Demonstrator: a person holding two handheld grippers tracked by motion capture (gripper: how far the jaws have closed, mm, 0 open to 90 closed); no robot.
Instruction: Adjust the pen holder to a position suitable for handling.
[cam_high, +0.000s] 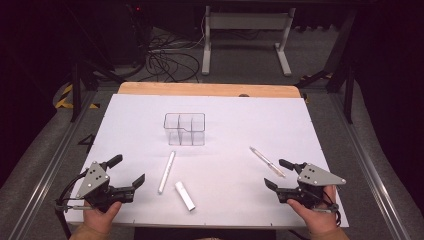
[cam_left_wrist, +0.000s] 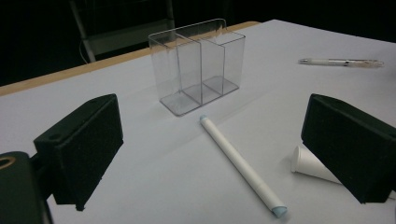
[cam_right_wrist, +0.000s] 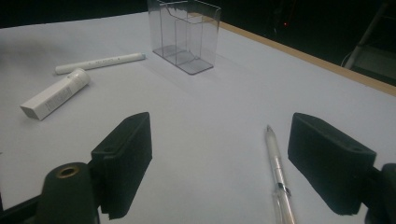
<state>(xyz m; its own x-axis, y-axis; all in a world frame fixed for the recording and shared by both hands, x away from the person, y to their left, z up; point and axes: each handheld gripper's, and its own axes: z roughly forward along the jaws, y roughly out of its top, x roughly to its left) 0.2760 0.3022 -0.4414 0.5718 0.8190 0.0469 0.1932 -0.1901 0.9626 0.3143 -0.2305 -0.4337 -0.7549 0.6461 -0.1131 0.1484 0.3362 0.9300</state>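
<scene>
A clear plastic organizer (cam_high: 185, 129) with several compartments stands upright near the table's middle. In front of it lie a long white pen (cam_high: 166, 172) and a short white tube (cam_high: 185, 195). A clear pen (cam_high: 267, 161) lies to the right. My left gripper (cam_high: 129, 169) rests open at the front left, its jaws wide apart and empty. From the left gripper (cam_left_wrist: 210, 144) I see the white pen (cam_left_wrist: 240, 165) just ahead and the tube (cam_left_wrist: 310, 163) by the right-hand jaw. My right gripper (cam_high: 275, 173) is open at the front right. The clear pen (cam_right_wrist: 279, 172) lies untouched between its jaws.
The white table top (cam_high: 125, 125) ends in a wooden strip (cam_high: 210, 89) at the far side. Beyond it stand a white frame (cam_high: 245, 35) and loose cables on the floor (cam_high: 170, 62). Metal rails run along both sides of the table.
</scene>
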